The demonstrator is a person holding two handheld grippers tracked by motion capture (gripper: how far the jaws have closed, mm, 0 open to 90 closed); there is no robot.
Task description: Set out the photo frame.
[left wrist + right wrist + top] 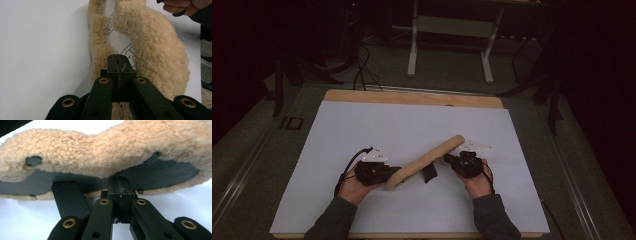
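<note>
A long tan fleece pad [426, 161] lies slantwise on the white sheet [362, 125] that covers the bench [412, 97], held at both ends by 2 tongs. The left tongs [388, 172] grip the pad's near, lower end, the left hand [351, 187] behind them. In the left gripper view the left tongs [117, 61] have their jaws pressed together on a thin dark edge of the pad [150, 50], with fleece rising on both sides of them and a printed lining showing between the 2 fleecy edges. The right tongs [451, 159] meet the pad just short of its far, upper end, with the right hand [479, 182] behind them. In the right gripper view the right tongs [120, 182] are likewise closed, pinching the pad's [100, 152] grey underside edge, with the fleece arching above them. A black strap [429, 172] hangs from the pad's middle towards the sheet, between the 2 tongs; the same strap [68, 197] stands just left of the right tongs in the right gripper view.
</note>
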